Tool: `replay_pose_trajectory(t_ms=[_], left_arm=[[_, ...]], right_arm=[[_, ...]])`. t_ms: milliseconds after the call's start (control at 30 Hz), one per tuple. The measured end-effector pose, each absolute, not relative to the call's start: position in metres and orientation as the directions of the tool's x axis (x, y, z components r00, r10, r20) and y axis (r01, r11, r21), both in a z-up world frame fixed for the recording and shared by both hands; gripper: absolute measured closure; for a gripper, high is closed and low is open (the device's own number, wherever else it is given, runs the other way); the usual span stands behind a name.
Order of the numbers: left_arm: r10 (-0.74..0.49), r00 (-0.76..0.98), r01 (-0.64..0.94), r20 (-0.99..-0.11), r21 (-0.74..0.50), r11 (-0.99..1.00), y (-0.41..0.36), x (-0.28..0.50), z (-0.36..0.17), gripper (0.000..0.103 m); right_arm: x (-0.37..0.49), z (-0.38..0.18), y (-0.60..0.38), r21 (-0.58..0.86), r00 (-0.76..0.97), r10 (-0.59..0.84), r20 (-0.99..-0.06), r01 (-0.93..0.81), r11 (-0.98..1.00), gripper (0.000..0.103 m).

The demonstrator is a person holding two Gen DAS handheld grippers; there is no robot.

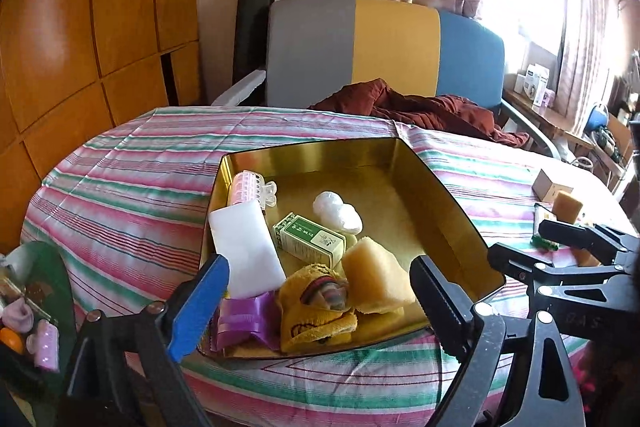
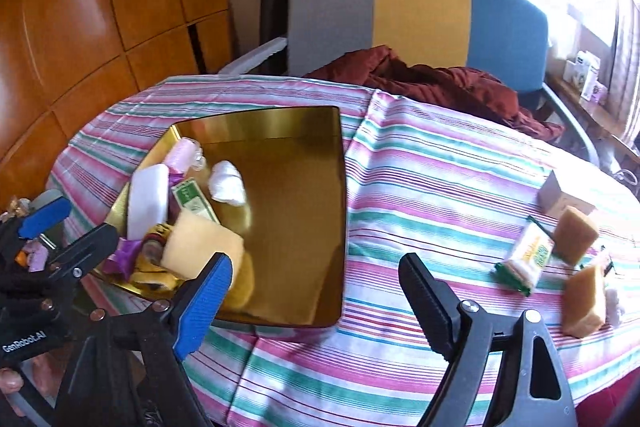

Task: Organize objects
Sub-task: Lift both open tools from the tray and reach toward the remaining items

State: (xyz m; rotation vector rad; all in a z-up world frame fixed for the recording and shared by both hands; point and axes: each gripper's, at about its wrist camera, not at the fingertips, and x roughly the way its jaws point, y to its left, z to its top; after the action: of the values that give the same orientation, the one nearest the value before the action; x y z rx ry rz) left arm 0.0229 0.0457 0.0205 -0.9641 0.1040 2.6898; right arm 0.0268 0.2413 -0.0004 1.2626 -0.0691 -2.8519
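Note:
A gold tin (image 1: pixel 440 187) sits on the striped tablecloth. It holds a pink hair roller (image 1: pixel 244 183), a white block (image 1: pixel 244 247), a green box (image 1: pixel 310 239), a white wrapped ball (image 1: pixel 338 211), a yellow sponge (image 1: pixel 376 275), a yellow cloth (image 1: pixel 316 323) and a purple ribbon (image 1: pixel 244 319). My left gripper (image 1: pixel 320 307) hangs open over the tin's near corner, pads touching nothing. My right gripper (image 2: pixel 316 303) is open above the tin's (image 2: pixel 296 227) near right edge, holding nothing. Right of it lie a green-yellow packet (image 2: pixel 528 255) and two brown sponges (image 2: pixel 576 231) (image 2: pixel 584 299).
A small cardboard box (image 2: pixel 560 193) stands beyond the sponges. A green tray (image 1: pixel 56 267) with small items sits at the table's left edge. A dark red cloth (image 1: pixel 420 107) lies on the grey-yellow-blue chair (image 1: pixel 392 47) behind the table. Wooden panels line the left.

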Motion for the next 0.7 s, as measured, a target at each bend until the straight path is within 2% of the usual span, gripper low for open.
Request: replay_pose_trajectory(t_ms=[367, 700], left_arm=[[0.228, -0.738, -0.290, -0.635, -0.007, -0.957, 0.047, 0.025, 0.018, 0.009], [0.220, -0.726, -0.295, -0.652, 0.006, -0.956, 0.052, 0.023, 0.012, 0.009]], right_arm=[[0.029, 0.002, 0.261, 0.021, -0.676, 0.022, -0.737, -0.056, -0.998, 0.016], [0.035, 0.008, 0.333, 0.003, -0.662, 0.132, -0.738, -0.199, -0.980, 0.016]])
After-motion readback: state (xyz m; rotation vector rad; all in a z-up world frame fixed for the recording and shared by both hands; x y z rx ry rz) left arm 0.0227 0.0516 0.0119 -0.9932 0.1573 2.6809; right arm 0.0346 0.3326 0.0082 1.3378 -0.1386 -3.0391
